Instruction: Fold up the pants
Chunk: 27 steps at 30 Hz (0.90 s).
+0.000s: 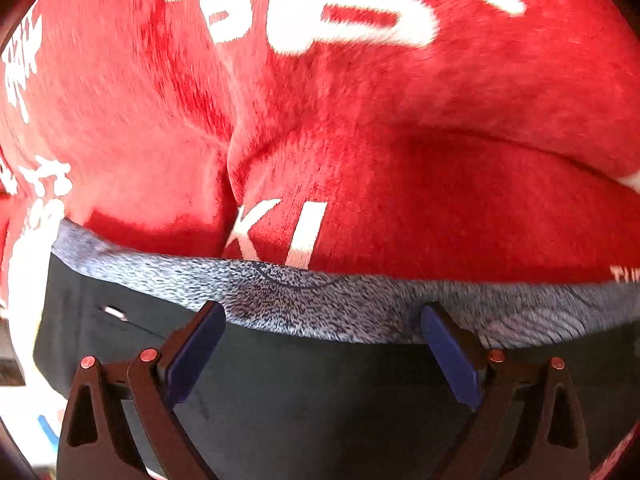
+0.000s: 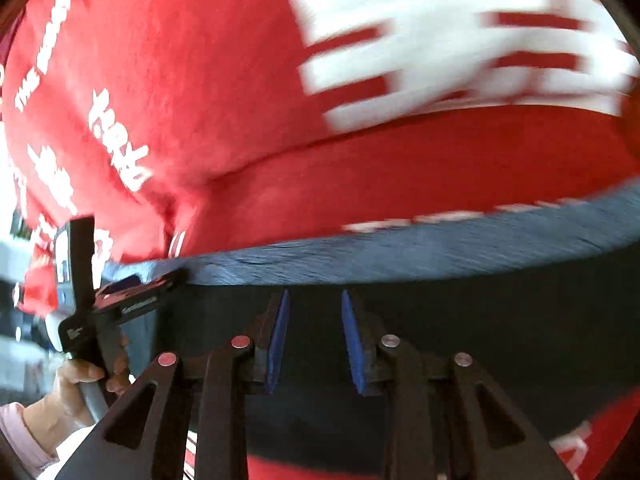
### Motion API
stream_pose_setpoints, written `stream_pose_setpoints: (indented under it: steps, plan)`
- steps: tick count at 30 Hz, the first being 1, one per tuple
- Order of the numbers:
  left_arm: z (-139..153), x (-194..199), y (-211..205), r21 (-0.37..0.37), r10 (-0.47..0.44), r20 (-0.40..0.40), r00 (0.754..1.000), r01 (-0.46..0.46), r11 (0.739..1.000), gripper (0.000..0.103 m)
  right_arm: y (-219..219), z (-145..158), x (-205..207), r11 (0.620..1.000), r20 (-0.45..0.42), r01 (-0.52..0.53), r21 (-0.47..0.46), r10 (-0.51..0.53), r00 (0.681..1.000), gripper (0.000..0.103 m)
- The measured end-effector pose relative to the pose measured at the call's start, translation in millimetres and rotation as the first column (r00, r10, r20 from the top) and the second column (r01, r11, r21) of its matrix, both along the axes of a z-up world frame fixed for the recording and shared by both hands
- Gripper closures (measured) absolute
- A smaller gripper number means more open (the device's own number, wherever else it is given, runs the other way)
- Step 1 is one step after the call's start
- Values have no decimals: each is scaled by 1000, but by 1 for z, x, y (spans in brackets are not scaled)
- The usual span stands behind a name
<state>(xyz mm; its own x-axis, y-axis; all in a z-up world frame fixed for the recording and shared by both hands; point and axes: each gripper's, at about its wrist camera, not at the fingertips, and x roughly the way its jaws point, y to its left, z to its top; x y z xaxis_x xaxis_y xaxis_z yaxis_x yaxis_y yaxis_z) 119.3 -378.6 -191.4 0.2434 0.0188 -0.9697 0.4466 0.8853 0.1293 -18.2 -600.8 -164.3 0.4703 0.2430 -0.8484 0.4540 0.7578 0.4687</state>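
Note:
Dark pants (image 1: pixel 320 392) with a grey speckled waistband (image 1: pixel 320 304) lie on a red cloth with white lettering (image 1: pixel 360 120). My left gripper (image 1: pixel 324 320) is open wide, its blue-padded fingers just at the waistband's near edge, over the dark fabric. In the right wrist view the pants (image 2: pixel 480 320) and the blurred waistband (image 2: pixel 400 252) lie ahead. My right gripper (image 2: pixel 314 300) is part open, its jaws a narrow gap apart, empty, just short of the waistband. The left gripper (image 2: pixel 132 296) shows at the left, held by a hand (image 2: pixel 80 376).
The red cloth (image 2: pixel 200 100) fills the surface beyond the pants in both views. A bright white area (image 1: pixel 28 320) lies at the far left edge of the left wrist view. The right wrist view is motion-blurred.

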Motion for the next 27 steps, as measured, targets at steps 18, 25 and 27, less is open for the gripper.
stream_pose_setpoints:
  steps: [18, 25, 27]
  plan:
    - [29, -54, 80, 55, 52, -41, 998, -50, 997, 0, -128, 12, -134, 891, -225, 305, -336, -391, 893, 78]
    - [21, -69, 101, 18, 95, -28, 995, -94, 995, 0, -102, -3, -150, 880, -250, 181, -439, -313, 916, 76]
    - [26, -76, 95, 59, 56, -24, 998, -55, 997, 0, -104, 0, -150, 877, -269, 188, -442, -330, 905, 71]
